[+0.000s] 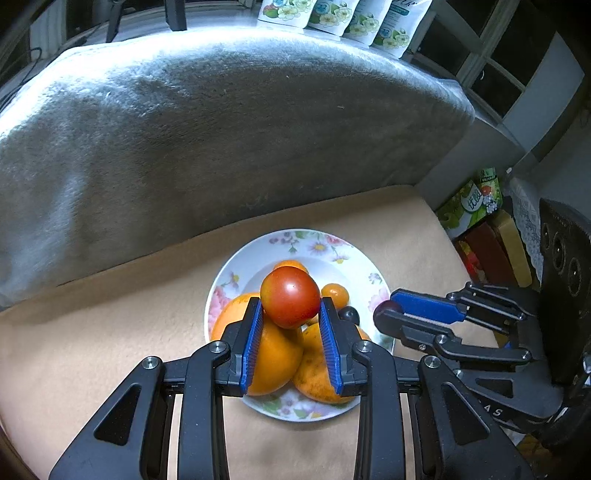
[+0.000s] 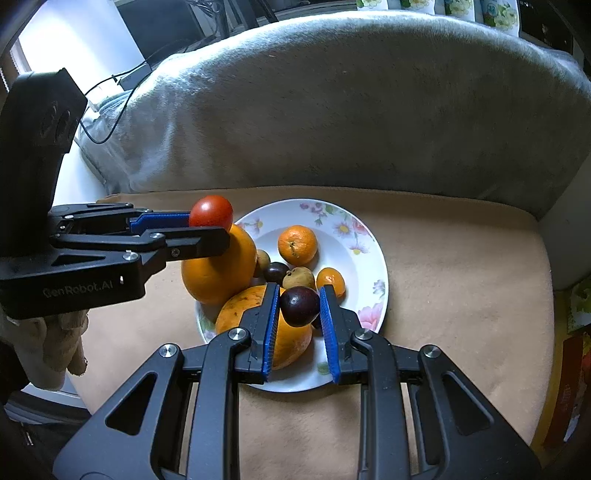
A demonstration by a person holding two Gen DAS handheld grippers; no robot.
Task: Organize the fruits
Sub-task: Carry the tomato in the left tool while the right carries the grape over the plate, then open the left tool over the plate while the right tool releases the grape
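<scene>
A flowered white plate (image 1: 236, 273) (image 2: 369, 258) lies on a tan cushion and holds two big oranges (image 2: 218, 273), small mandarins (image 2: 297, 244), a dark plum (image 2: 275, 271) and a pale brown fruit (image 2: 297, 277). My left gripper (image 1: 290, 310) (image 2: 210, 221) is shut on a red tomato (image 1: 290, 301) (image 2: 211, 210), held just above the oranges. Over the plate's near side my right gripper (image 2: 299, 304) (image 1: 386, 312) is shut on a dark purple plum (image 2: 299, 305) (image 1: 387, 307).
The tan cushion (image 2: 461, 266) spreads to the plate's right and front. A grey plush backrest (image 1: 221, 129) rises behind it. Printed pouches (image 1: 332, 16) line the ledge above. Boxes and packets (image 1: 480, 236) fill the gap at the right. A gloved hand (image 2: 62, 339) holds the left gripper.
</scene>
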